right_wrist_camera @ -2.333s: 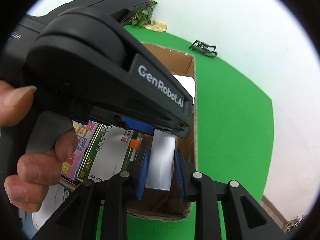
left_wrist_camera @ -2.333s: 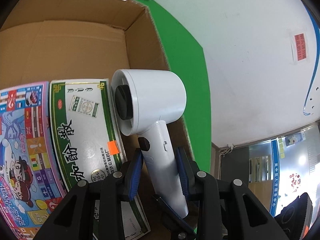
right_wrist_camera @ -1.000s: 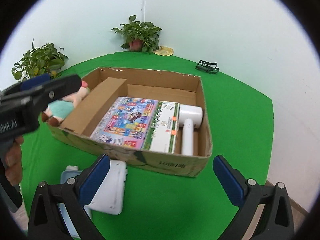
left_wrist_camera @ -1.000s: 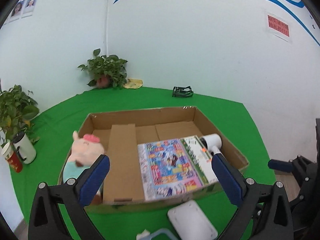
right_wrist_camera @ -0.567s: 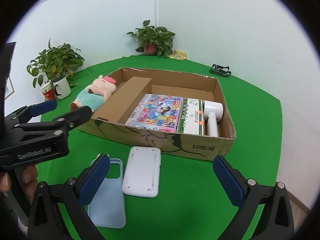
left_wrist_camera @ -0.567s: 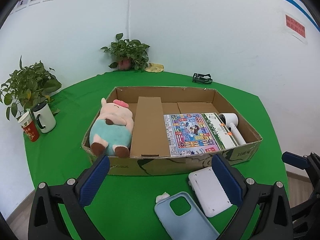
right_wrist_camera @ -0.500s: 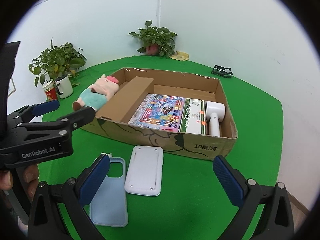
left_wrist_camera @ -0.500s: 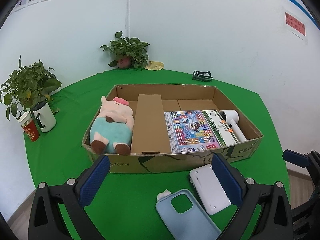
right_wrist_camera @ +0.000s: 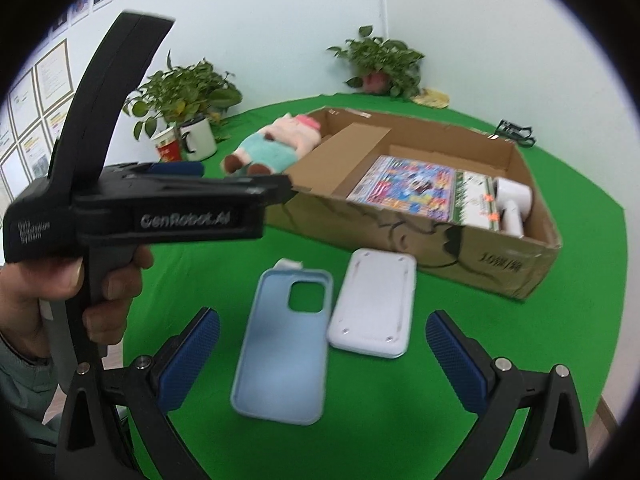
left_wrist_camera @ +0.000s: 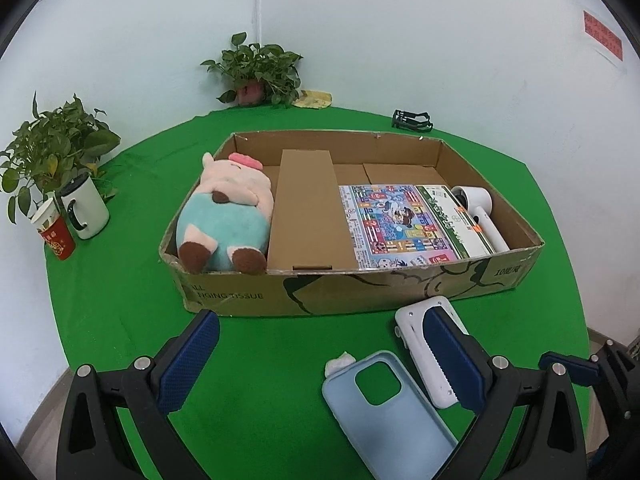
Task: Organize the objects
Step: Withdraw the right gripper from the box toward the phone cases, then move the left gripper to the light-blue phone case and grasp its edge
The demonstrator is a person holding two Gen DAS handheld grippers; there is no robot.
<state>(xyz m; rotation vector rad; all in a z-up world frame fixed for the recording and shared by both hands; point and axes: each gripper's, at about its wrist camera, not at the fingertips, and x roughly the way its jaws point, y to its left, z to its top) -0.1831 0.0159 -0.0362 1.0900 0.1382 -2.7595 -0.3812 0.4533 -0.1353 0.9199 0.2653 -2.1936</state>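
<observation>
A shallow cardboard box (left_wrist_camera: 500, 272) (right_wrist_camera: 500, 264) stands on the green table. Inside lie a plush pig (left_wrist_camera: 224, 216) (right_wrist_camera: 280, 144), a colourful game box (left_wrist_camera: 396, 220) (right_wrist_camera: 404, 184), a green and white box (left_wrist_camera: 456, 216) (right_wrist_camera: 474, 196) and a white hair dryer (left_wrist_camera: 480, 208) (right_wrist_camera: 514, 200). In front of the box lie a light blue phone case (left_wrist_camera: 388, 412) (right_wrist_camera: 284, 340) and a white flat device (left_wrist_camera: 416, 336) (right_wrist_camera: 372, 300). My left gripper (left_wrist_camera: 320, 360) is open and empty above the table. My right gripper (right_wrist_camera: 320, 352) is open and empty over the phone case.
A brown cardboard divider (left_wrist_camera: 308, 208) lies inside the box beside the pig. A white mug (left_wrist_camera: 86, 206) and a red cup (left_wrist_camera: 56, 234) stand at the left by potted plants (left_wrist_camera: 48, 148). A black clip (left_wrist_camera: 412, 120) lies behind the box. A person's hand (right_wrist_camera: 60, 280) holds the left gripper's handle.
Both grippers let go of the hair dryer, now lying in the box, and drew back wide open. The right view has swung left, bringing the left gripper and the hand into view.
</observation>
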